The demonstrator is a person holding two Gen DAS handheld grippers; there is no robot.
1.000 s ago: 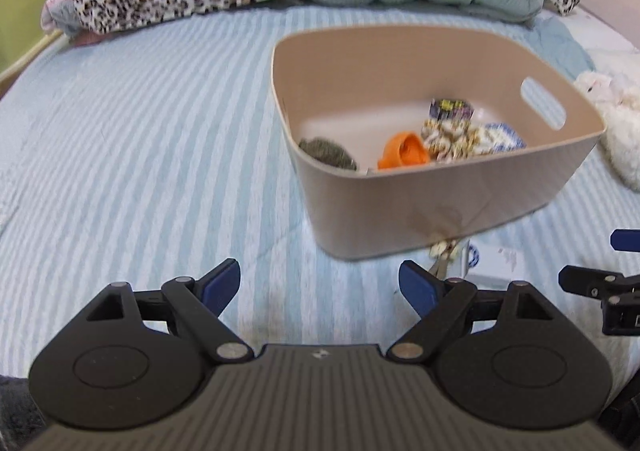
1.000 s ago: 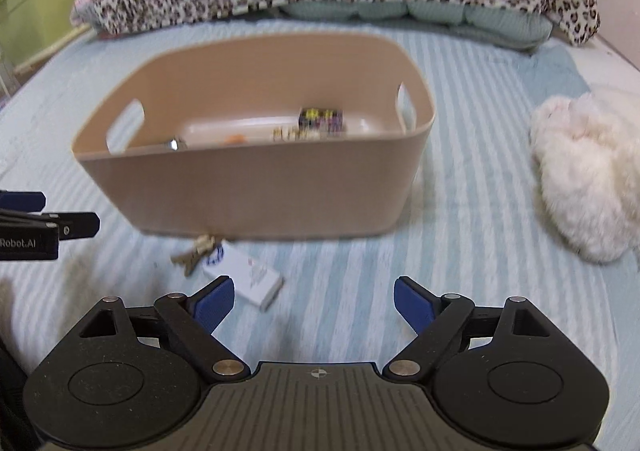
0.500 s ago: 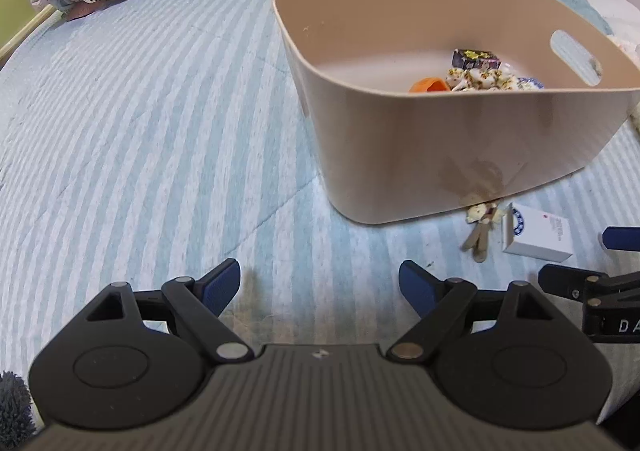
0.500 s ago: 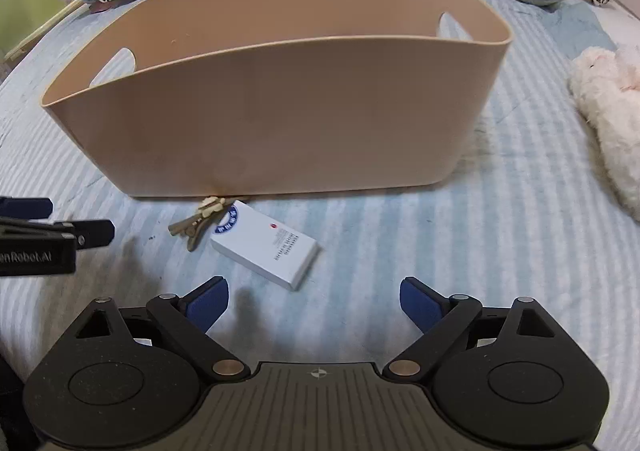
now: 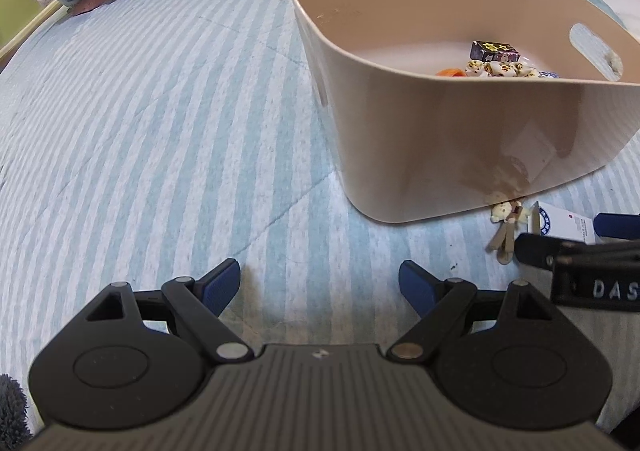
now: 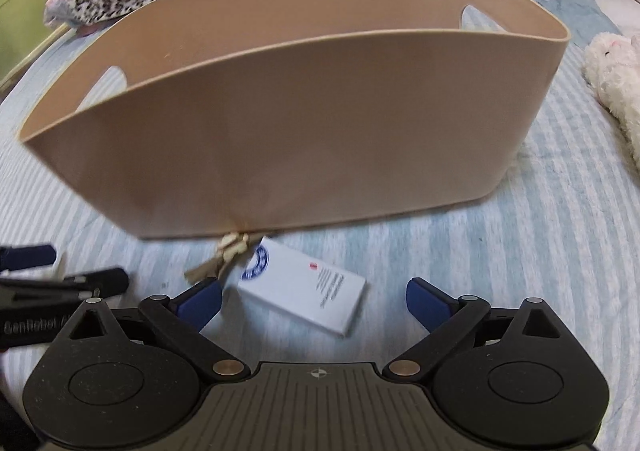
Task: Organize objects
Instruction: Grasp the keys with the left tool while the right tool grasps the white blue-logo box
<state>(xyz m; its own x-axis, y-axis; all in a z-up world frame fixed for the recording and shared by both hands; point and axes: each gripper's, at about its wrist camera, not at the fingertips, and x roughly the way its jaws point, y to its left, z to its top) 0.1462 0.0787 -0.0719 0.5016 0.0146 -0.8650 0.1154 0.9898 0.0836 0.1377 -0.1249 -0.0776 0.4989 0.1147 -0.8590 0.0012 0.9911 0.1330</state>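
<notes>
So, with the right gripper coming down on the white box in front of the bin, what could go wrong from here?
1. The keychain lies against the white box, beside the right gripper's left finger, so it may get pinched or dragged along.
2. The box lies flat on the soft striped bedspread; the fingers could press into fabric and slip.
3. The beige bin stands just behind, so a forward push may bump it.

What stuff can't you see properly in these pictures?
- Inside the beige plastic bin: in the right wrist view its near wall hides everything in it.
- Small toys in the bin: in the left wrist view the rim covers their lower parts.
- Tan keyring with keys: blurred in the right wrist view.
- White card box: in the left wrist view the right gripper covers part; its print is too small to read.
</notes>
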